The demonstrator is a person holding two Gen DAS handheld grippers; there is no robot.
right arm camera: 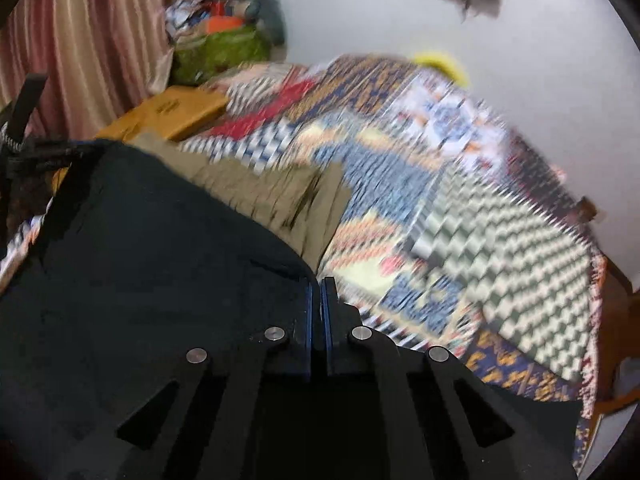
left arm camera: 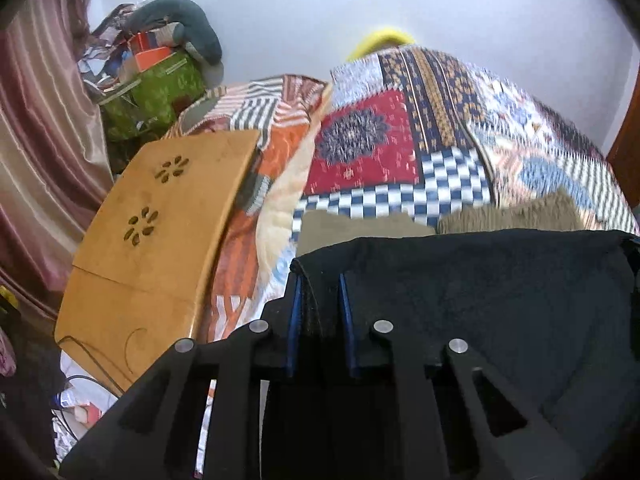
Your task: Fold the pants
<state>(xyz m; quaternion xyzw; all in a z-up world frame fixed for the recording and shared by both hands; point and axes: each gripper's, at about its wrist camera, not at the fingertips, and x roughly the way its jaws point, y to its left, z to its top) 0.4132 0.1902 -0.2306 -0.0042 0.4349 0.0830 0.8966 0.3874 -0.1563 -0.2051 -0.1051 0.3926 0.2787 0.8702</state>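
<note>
Left wrist: black pants (left arm camera: pixel 480 288) between hand-held gripper (left arm camera: pixel 320 280) pads.

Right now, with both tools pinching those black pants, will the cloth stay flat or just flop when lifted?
Probably flop: the black pants already sag in a soft sheet from the left tool across to the right tool. They look thick and matte, so likely not slippery. The free part will probably drag over the patchwork quilt.

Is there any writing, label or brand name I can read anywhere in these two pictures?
None can be read.
Green bag: pale marks, too blurred to tell.
Orange box: no legible text.
Wooden tray: only cut-out flower shapes, no words.
Quilt: patterns only.
Black pants: no label showing.
</note>
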